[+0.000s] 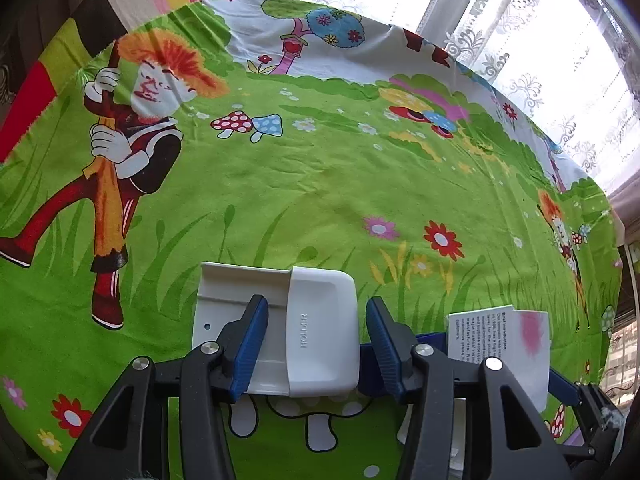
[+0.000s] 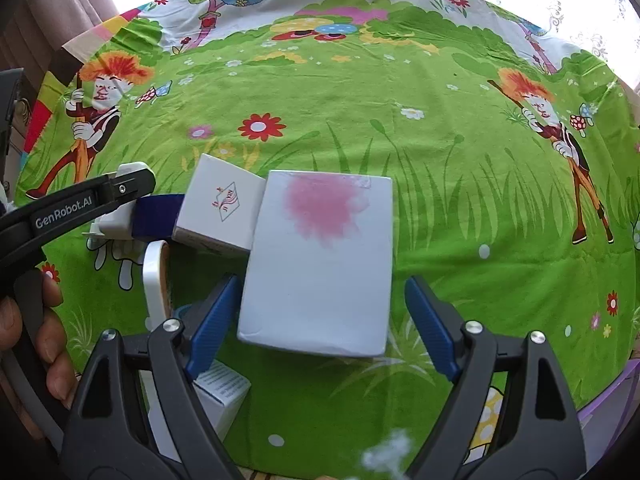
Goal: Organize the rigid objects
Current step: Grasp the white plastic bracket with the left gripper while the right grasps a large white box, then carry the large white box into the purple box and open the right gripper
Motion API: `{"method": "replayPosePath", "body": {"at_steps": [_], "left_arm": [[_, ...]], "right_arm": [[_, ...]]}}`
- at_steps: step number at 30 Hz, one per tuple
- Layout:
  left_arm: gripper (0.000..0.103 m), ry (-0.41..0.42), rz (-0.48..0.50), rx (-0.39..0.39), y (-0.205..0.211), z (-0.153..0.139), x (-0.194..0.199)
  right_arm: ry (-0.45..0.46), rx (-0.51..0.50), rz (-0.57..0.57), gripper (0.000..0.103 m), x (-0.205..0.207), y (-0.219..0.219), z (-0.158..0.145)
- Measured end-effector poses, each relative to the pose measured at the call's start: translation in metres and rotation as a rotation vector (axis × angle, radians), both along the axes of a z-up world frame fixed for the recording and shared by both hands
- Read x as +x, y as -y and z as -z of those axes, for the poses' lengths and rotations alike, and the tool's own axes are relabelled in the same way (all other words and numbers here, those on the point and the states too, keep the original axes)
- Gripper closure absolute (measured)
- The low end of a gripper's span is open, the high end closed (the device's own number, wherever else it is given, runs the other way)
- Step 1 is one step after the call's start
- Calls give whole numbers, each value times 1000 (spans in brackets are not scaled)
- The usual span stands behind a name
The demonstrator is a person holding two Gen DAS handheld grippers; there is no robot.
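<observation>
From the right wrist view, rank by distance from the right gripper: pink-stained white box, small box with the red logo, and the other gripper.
Measured from the right gripper:
1. Pink-stained white box, between its open fingers.
2. Small box with the red logo, beyond the big box's upper-left corner.
3. Left gripper, farthest, at the left edge.

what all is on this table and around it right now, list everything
white holder: 1, white plastic, on the cloth between the left gripper's fingers
large box: 1, white with a pink smudge, between the right gripper's fingers
logo box: 1, white with a red mark, touching the large box's far left corner
printed box: 1, white with small black text, under the right gripper's left finger
ring-shaped item: 1, white rim, brownish inside, on edge left of the large box
tablecloth: 1, green cartoon print, covers the table
lace curtain: white, behind the table
left gripper: black, blue pads, open
right gripper: same, open
hand: 1, holding the left gripper
</observation>
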State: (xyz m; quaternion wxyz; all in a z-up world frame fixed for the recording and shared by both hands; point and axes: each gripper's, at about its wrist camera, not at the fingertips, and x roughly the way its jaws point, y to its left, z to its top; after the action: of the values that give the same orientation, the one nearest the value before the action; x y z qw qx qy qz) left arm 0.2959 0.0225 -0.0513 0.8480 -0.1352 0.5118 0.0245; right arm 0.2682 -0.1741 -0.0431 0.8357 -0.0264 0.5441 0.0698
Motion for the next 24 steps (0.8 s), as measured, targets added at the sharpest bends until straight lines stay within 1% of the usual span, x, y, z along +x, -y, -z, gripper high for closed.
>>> {"method": "replayPosePath", "body": {"at_steps": [1,2,3,4,5,6,12,16,18,24], "left_arm": [[54,5,4,17,1,0,-1],[59,10,10,31,2,0,-2],[64,18,22,26,3,1,-3],[66,24,34,25,4,1,-5],[68,30,42,37,5,1,-7],[68,39,43,47,6,1,-10],[68,63,27,53,-2,1,-27],[68,71,-3,21,-10,1,-36],[68,76,-13,-8,-13,-1,-41],[68,105,-42,-20,-13,-15,-57]], "right_arm": [[1,-2,8,17,1,2,2],[4,-5,17,17,1,4,3],[8,-12,27,19,1,6,4],[12,-24,35,23,1,7,6],[11,-37,39,31,1,8,7],[19,-36,45,31,0,10,7],[49,-38,60,31,-5,17,7],[58,-23,70,31,-12,23,8],[59,-11,72,31,-15,27,8],[79,12,92,31,-27,39,-2]]}}
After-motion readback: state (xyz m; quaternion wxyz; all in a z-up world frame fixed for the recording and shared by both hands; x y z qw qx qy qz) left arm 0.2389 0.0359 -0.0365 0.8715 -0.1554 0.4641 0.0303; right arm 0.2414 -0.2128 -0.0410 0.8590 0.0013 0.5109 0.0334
